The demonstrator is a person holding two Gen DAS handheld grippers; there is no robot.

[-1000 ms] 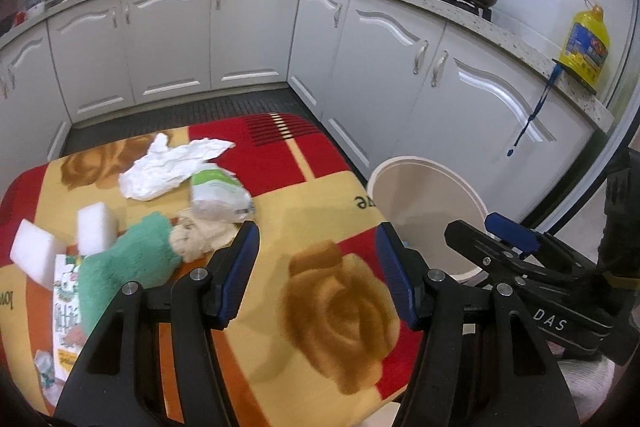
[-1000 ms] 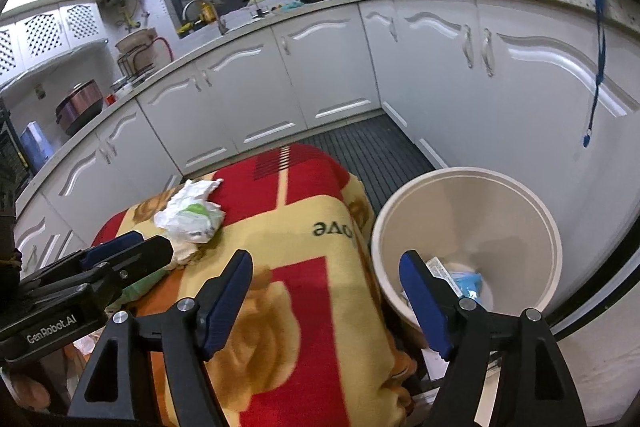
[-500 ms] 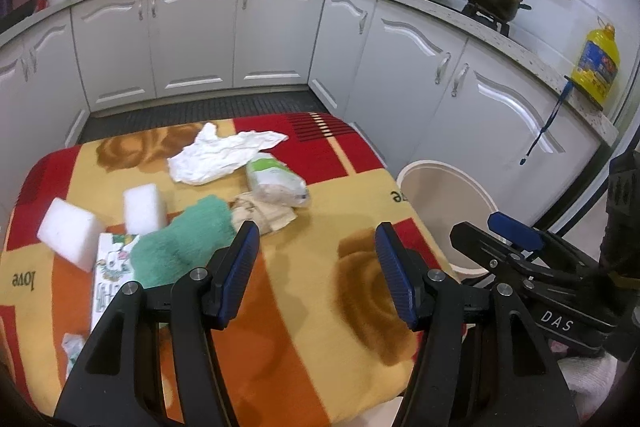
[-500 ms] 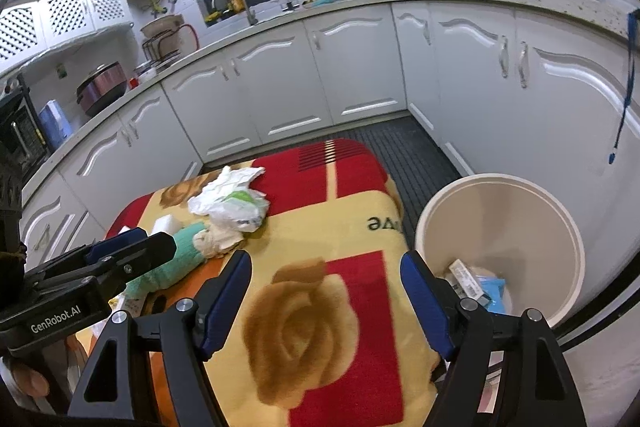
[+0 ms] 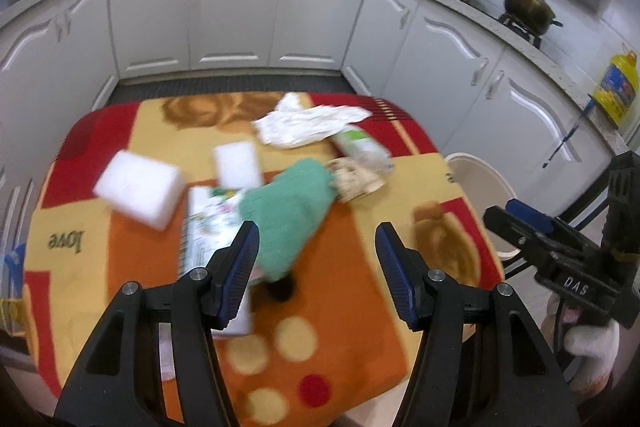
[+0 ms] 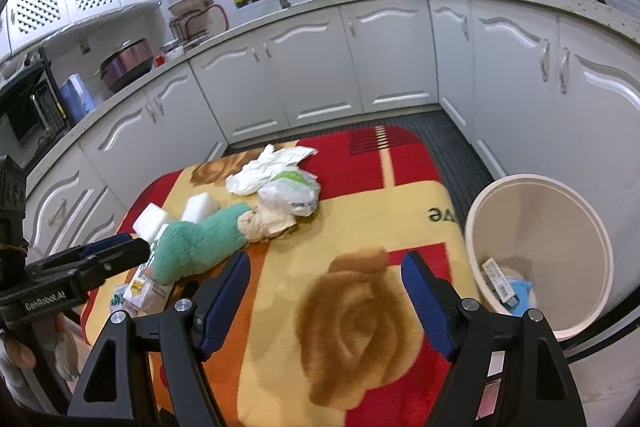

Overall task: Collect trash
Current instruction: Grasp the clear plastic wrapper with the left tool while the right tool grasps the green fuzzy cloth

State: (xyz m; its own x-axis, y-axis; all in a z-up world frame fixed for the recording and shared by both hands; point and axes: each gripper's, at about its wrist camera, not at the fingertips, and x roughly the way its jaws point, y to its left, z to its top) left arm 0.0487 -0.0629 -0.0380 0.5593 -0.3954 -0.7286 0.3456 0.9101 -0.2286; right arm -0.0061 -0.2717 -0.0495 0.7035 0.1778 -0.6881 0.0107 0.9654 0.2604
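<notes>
Left wrist view: my left gripper [image 5: 316, 263], jaws half apart and empty, is nearer the trash heap [image 5: 320, 151] at upper centre, its axis running lower left to upper right; right gripper [image 6: 324, 291] wide, empty; bin [image 6: 592, 219] right edge

Trash pile [image 6: 276, 195] on table [image 6: 360, 307]; bin [image 6: 540, 251] right, beside table.
</notes>
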